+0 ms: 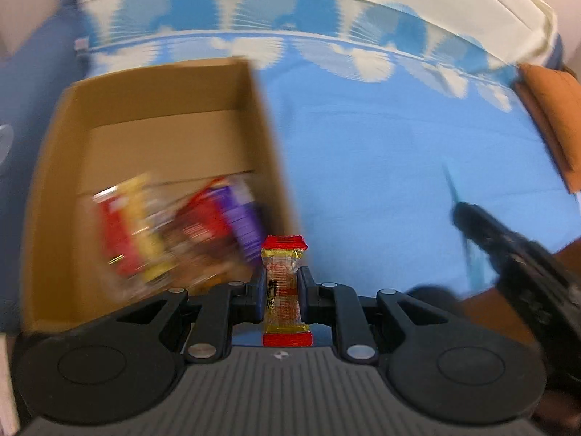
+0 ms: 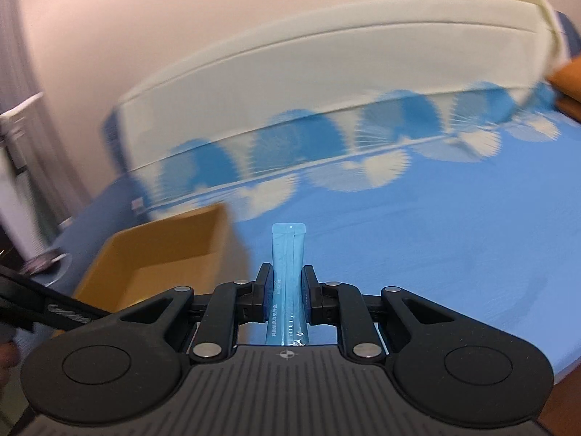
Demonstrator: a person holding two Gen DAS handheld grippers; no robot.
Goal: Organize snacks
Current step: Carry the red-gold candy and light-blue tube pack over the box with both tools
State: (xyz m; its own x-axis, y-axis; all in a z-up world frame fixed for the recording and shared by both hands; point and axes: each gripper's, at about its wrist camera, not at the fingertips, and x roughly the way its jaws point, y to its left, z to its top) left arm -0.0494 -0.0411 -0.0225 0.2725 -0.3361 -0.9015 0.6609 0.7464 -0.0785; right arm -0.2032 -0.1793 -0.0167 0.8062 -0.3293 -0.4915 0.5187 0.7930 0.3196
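My left gripper (image 1: 281,290) is shut on a red and gold snack packet (image 1: 284,283), held upright just right of the near corner of an open cardboard box (image 1: 159,120). Several blurred snack packets (image 1: 174,229) lie in the box. My right gripper (image 2: 287,290) is shut on a light blue stick packet (image 2: 287,276), held over the blue bed sheet (image 2: 435,236). The box also shows in the right wrist view (image 2: 159,254), to the left and ahead. The right gripper with its blue packet shows at the right of the left wrist view (image 1: 508,247).
The box sits on a bed with a blue sheet (image 1: 399,167) patterned with white and blue fans. A cream headboard or mattress edge (image 2: 326,54) runs along the back. An orange cushion (image 1: 552,116) lies at the far right. A white radiator-like object (image 2: 14,181) stands at the left.
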